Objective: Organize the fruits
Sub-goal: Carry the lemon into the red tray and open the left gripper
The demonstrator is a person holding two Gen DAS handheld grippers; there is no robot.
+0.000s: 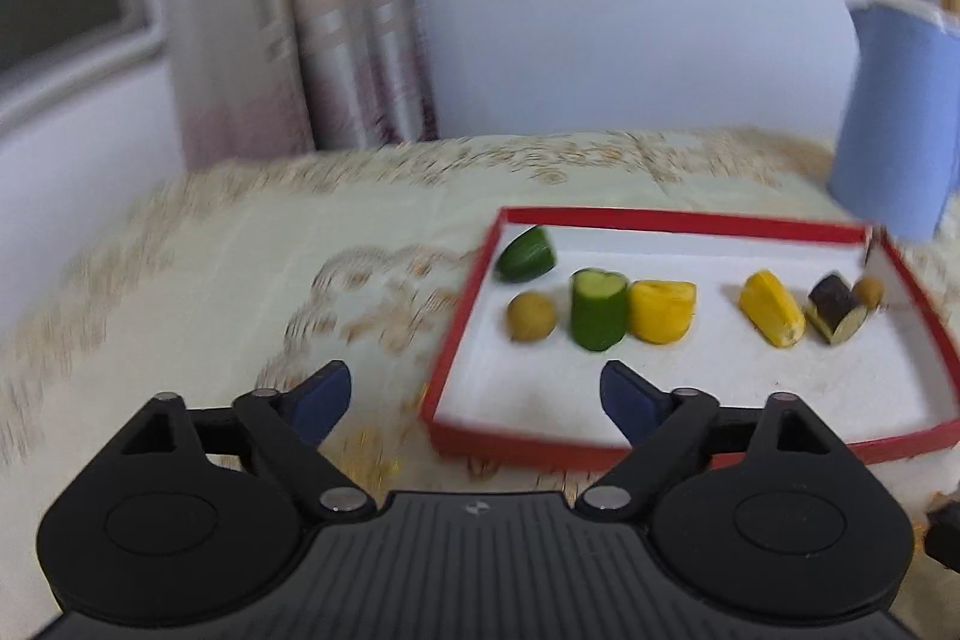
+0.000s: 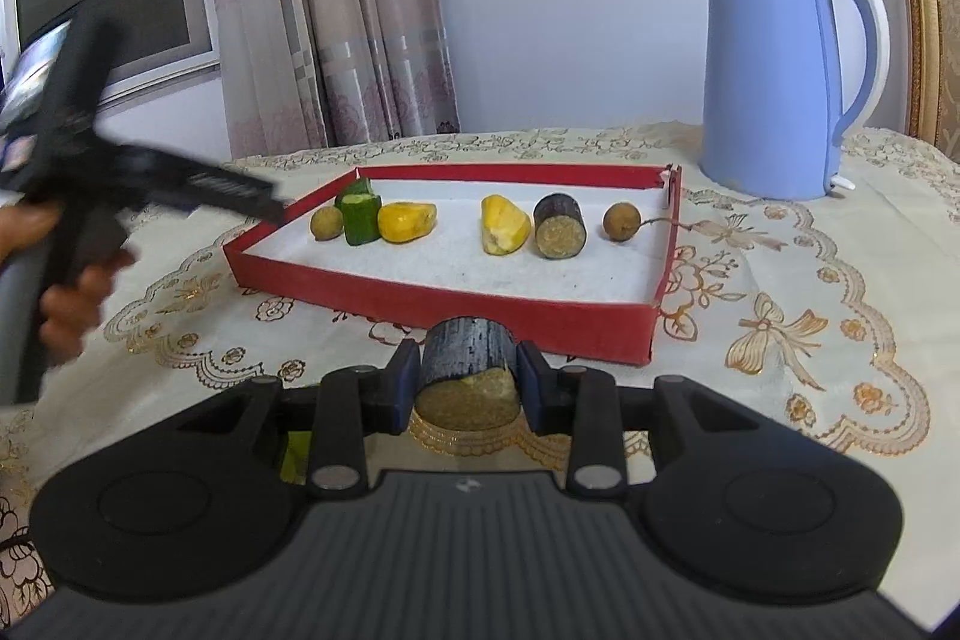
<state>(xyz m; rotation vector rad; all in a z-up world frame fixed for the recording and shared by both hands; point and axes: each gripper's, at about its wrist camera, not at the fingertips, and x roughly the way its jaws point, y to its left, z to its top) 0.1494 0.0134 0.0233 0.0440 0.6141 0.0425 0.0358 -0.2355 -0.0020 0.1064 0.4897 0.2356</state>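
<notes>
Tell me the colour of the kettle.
Light blue kettle with a white handle; clearest in the right wrist view.

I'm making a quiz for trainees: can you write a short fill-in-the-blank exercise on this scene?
1. The right gripper is shut on a dark ____ piece.
2. The fruit pieces lie in a tray with ____ walls.
3. The fingers of the left gripper are ____, with nothing between them.
4. Behind the tray stands a ____ kettle.

Missing words: eggplant; red; open; blue
</notes>
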